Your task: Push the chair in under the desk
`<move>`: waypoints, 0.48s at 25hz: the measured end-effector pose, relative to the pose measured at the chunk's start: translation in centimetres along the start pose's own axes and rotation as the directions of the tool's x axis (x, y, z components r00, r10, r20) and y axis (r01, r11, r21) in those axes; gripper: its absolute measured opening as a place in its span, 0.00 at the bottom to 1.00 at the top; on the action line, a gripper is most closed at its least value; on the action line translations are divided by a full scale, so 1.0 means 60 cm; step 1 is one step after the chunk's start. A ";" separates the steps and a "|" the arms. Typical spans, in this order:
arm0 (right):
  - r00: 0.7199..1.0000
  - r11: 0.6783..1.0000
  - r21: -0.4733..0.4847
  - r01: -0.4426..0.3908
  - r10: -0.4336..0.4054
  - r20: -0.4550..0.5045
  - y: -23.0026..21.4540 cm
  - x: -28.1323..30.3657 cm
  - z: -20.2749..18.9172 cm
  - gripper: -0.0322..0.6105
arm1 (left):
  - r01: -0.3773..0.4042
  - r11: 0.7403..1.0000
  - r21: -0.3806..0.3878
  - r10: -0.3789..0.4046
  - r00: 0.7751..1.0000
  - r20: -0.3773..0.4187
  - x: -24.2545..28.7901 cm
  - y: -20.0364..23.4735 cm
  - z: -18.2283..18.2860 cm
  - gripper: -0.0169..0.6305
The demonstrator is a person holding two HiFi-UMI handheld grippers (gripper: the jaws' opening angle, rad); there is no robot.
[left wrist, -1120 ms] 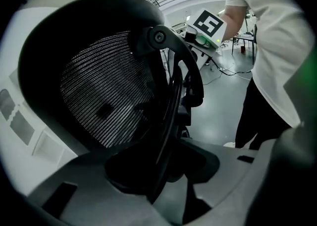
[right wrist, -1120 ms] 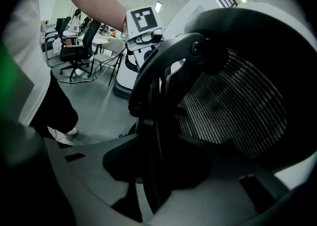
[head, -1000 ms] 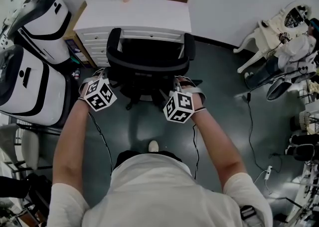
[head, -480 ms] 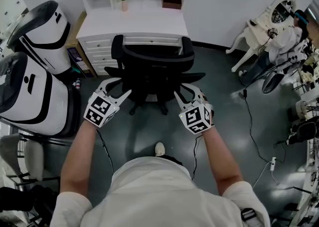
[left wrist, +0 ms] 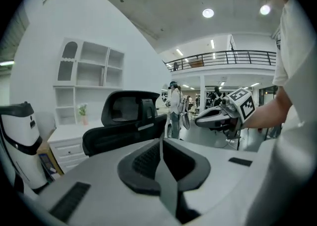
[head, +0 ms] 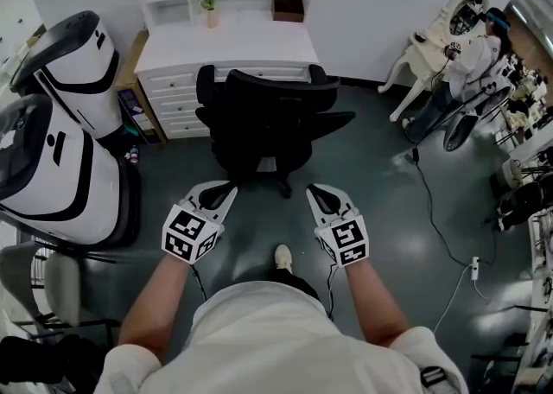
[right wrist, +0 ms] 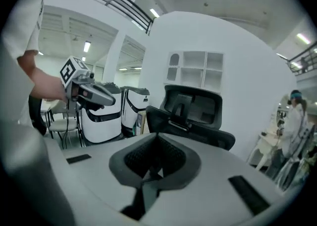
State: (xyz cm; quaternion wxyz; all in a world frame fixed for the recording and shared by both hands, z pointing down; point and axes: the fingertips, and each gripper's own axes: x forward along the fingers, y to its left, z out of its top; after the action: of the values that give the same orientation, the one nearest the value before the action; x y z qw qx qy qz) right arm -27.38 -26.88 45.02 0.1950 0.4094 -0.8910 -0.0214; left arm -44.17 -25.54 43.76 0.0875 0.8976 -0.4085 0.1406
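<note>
The fingers (left wrist: 142,161) of the left gripper (head: 226,190) are seen brought together with nothing between them, and so are the fingers (right wrist: 172,158) of the right gripper (head: 316,192); both pairs of jaws have just been closing, on empty air. The 2 grippers are held low in front of the person, well apart from the chair (head: 263,120). The chair is found against the front of the desk (head: 229,42), with its backrest turned slightly askew and its wheeled base (head: 278,183) out on the floor. It is judged fairly heavy yet easy to roll on its castors. Because the seat probably swivels, a push on 1 side only would likely be turned into a spin. The backrest's upper rim is judged stiff and the panel below it more yielding, so contact is best made at the 2 ends of that rim, with equal pressure from closed jaws rather than a pinch.
</note>
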 end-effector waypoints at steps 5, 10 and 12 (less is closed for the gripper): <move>1.000 0.997 0.074 0.004 -0.004 0.005 0.095 -0.072 -0.024 0.06 | 0.071 0.997 -0.016 -0.072 0.997 -0.019 -0.074 -0.085 -0.053 0.02; 1.000 0.994 0.110 -0.021 0.020 0.010 0.182 -0.124 -0.040 0.06 | 0.125 0.991 -0.044 -0.126 0.991 -0.034 -0.139 -0.140 -0.093 0.02; 0.999 0.992 0.118 -0.033 0.032 0.015 0.210 -0.140 -0.044 0.06 | 0.134 0.990 -0.049 -0.136 0.990 -0.040 -0.158 -0.151 -0.103 0.02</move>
State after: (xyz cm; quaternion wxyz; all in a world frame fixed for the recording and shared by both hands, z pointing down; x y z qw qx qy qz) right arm -30.57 -12.03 47.17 0.1648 0.4055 -0.8986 0.0317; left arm -44.37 -11.24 46.16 0.1264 0.9177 -0.3479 0.1443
